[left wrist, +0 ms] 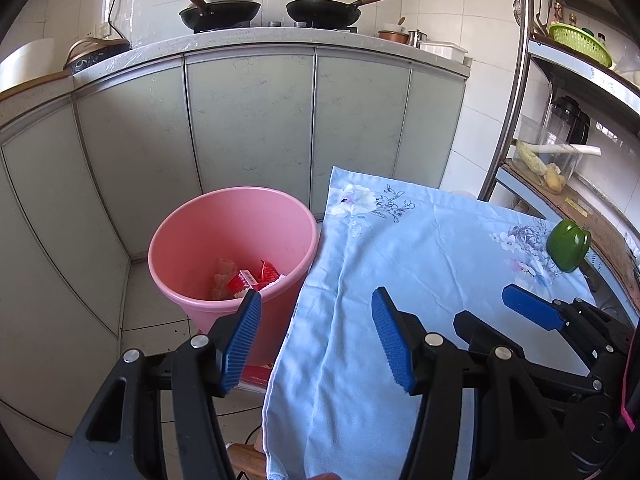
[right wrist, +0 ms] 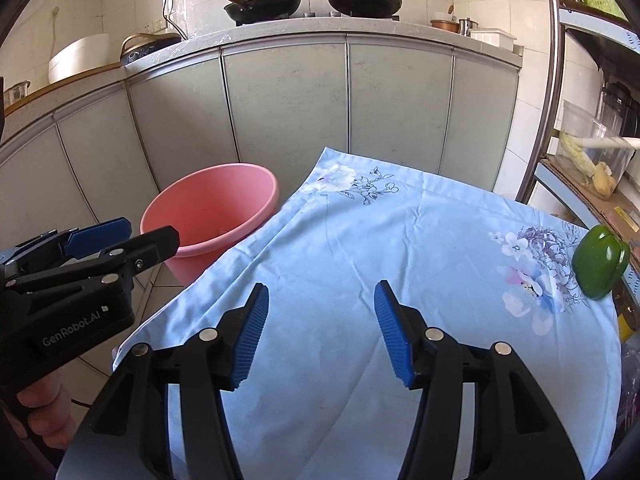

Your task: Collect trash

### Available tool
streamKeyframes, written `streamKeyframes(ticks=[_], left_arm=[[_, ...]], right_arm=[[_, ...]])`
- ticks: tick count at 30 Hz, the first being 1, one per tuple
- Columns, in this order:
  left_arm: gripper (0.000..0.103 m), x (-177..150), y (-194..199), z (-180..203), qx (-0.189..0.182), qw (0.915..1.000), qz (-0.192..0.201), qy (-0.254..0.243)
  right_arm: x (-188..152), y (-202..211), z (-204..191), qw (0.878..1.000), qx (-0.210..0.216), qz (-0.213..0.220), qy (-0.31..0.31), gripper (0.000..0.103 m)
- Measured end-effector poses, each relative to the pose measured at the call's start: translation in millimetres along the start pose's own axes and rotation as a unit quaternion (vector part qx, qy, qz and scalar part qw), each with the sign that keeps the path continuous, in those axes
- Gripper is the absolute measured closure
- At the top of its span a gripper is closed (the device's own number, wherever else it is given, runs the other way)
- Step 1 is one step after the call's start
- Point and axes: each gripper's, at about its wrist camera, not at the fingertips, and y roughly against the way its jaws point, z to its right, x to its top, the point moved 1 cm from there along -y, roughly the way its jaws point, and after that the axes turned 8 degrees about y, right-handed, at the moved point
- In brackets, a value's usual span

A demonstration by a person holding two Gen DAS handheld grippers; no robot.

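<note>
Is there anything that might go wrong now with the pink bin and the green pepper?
1. The green pepper sits at the edge of the blue cloth; a nudge might roll it off.
2. It is the only thing left on the cloth, so the open right gripper might bin it as trash.
3. The pink bin stands right against the cloth; the left gripper could bump it.

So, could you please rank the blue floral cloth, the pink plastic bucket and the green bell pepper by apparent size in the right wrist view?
1. Blue floral cloth, by far the largest.
2. Pink plastic bucket.
3. Green bell pepper, smallest, though fisheye edge distortion affects it.
</note>
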Motion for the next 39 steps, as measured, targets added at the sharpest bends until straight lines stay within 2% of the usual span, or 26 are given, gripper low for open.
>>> streamKeyframes(ticks=[39], left_arm=[[0.046, -5.2, -6.1, -2.4, -0.003, 1.0, -0.007, 0.0]], right_arm=[[-2.6, -6.1, -1.3, 1.0, 0.003, -0.011, 0.003, 0.047]])
